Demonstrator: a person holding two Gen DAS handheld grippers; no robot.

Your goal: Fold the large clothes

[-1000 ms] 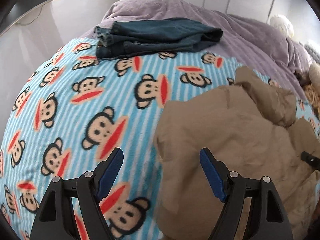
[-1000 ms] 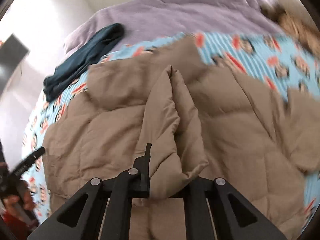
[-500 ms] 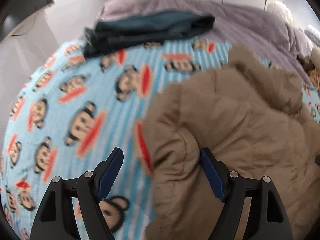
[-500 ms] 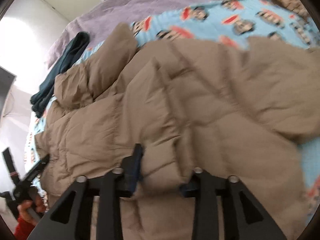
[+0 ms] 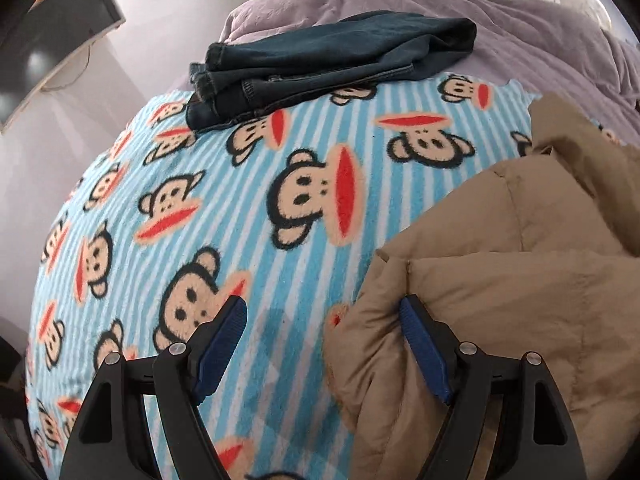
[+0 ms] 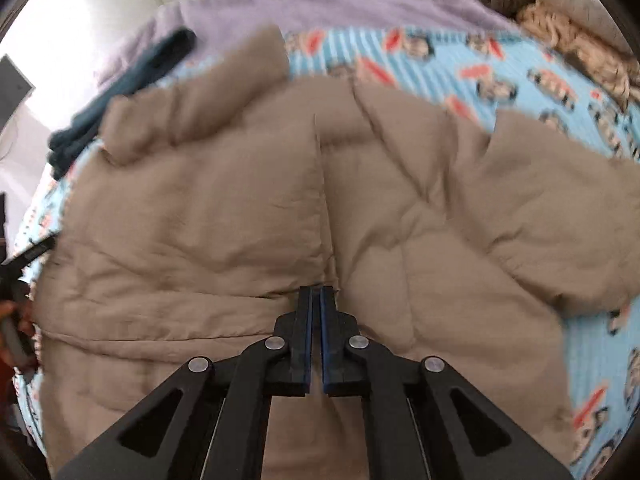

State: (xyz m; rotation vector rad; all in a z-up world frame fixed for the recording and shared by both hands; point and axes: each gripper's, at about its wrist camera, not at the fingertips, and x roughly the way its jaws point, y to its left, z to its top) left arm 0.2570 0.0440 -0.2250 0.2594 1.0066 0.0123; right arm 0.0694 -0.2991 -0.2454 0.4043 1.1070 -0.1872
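1. Left wrist view: the left gripper (image 5: 324, 344) stands wide, nothing between its blue pads. The tan puffer jacket (image 5: 508, 292) lies ahead and to the right of the fingers, and its rumpled near edge bulges in front of the right-hand pad; I cannot tell whether they touch.
2. Half a second ago that edge was puffed up in the gap between the fingers. Now the gap shows mostly the monkey-print blanket (image 5: 256, 216), so the gripper seems to have backed off to the left of the jacket. Far ahead, folded jeans (image 5: 320, 64) lie where the blanket meets the purple cover (image 5: 520, 40).
3. Right wrist view: the right gripper (image 6: 316, 300) has narrowed to a thin slit. A second ago it pinched a raised ridge of jacket. Now nothing visibly sits between the pads, though the fabric just past the tips makes this hard to tell.
4. The ridge is gone: the jacket (image 6: 240, 220) lies spread and flatter ahead of the tips, with a straight front edge or seam running directly away from them. That suggests one flap has just been laid over, and further folds remain.
5. The jacket looks soft, quilted and bulky, with a lumpy sleeve or collar at far left. It will likely spring back unless pressed flat.
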